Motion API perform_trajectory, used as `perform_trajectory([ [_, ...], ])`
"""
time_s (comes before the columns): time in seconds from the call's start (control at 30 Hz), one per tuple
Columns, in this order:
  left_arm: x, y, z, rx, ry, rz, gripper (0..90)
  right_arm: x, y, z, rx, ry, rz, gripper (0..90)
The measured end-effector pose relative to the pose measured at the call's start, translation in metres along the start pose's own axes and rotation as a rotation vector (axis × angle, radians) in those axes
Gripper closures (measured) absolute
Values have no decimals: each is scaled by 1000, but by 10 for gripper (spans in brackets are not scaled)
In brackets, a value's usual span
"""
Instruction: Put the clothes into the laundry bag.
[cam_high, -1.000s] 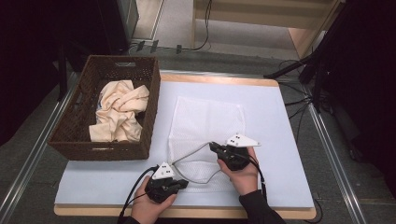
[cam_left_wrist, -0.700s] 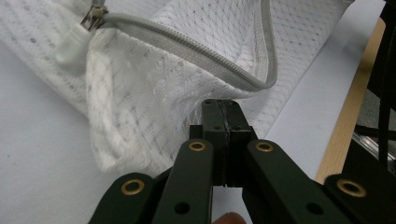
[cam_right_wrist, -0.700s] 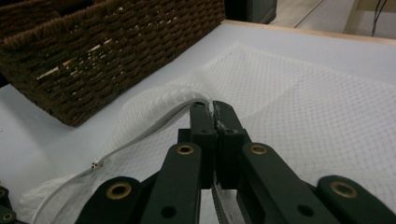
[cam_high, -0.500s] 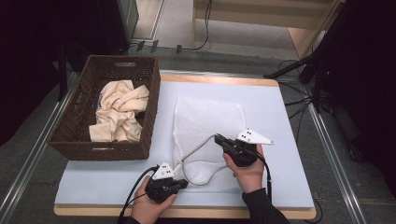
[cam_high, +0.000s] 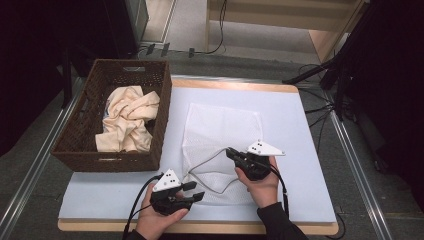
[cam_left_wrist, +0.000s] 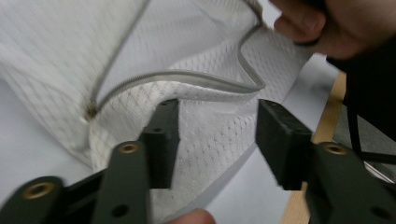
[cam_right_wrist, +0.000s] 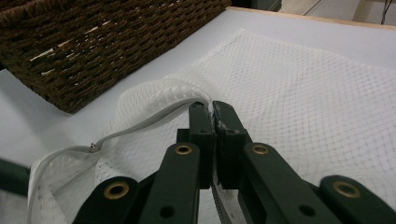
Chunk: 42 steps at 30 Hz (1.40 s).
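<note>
On the white table (cam_high: 300, 130), a mesh bag (cam_high: 220, 130) lies.

A mesh bag (cam_high: 222, 135) lies flat near the middle of the tabletop (cam_high: 300, 130). To its left stands a basket (cam_high: 90, 135), just beside the bag, with a bundle of cloth (cam_high: 127, 120) lying in it. The right tool (cam_high: 234, 154) sits over the bag's near half, at the raised zipper edge (cam_right_wrist: 154, 119). The left tool (cam_high: 196, 191) lies at the bag's near left corner, in front of the basket, its tips seemingly on the bag's near layer.
</note>
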<state>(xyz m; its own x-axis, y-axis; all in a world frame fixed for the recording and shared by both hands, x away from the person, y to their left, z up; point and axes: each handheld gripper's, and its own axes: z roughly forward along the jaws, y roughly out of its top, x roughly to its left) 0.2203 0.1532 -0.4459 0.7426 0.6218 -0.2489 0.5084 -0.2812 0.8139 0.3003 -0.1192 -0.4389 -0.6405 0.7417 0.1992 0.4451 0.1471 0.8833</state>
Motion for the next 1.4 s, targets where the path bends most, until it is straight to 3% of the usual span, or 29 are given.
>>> perform_trajectory([
  [0.03, 0, 8, -8, -34, 16, 2, 386, -1, 0, 0, -1, 1, -1, 876],
  [0.1, 1, 13, -13, -49, 21, -1, 287, -1, 0, 0, -1, -1, -2, 876],
  [0.17, 6, 19, -24, -79, -1, 4, 200, -2, -1, 0, 2, -4, 0, 875],
  [0.3, 10, 24, -36, -102, 3, 19, 140, -5, -3, -1, 3, -8, 6, 874],
  [0.53, 11, 39, -45, -110, 54, 35, 134, -7, -4, 0, 7, -11, 8, 873],
  [0.67, 15, 53, -46, -117, 104, 67, 118, -8, -4, 0, 7, -12, 10, 872],
  [0.8, 28, 64, -50, -159, 132, 40, 112, -8, -5, 0, 9, -12, 6, 872],
  [1.07, 58, 73, -46, -147, 183, -3, 101, -10, -6, 1, 12, -12, 8, 872],
  [1.4, 80, 84, -54, -159, 220, -29, 68, -6, -7, 4, 22, -12, -3, 873],
])
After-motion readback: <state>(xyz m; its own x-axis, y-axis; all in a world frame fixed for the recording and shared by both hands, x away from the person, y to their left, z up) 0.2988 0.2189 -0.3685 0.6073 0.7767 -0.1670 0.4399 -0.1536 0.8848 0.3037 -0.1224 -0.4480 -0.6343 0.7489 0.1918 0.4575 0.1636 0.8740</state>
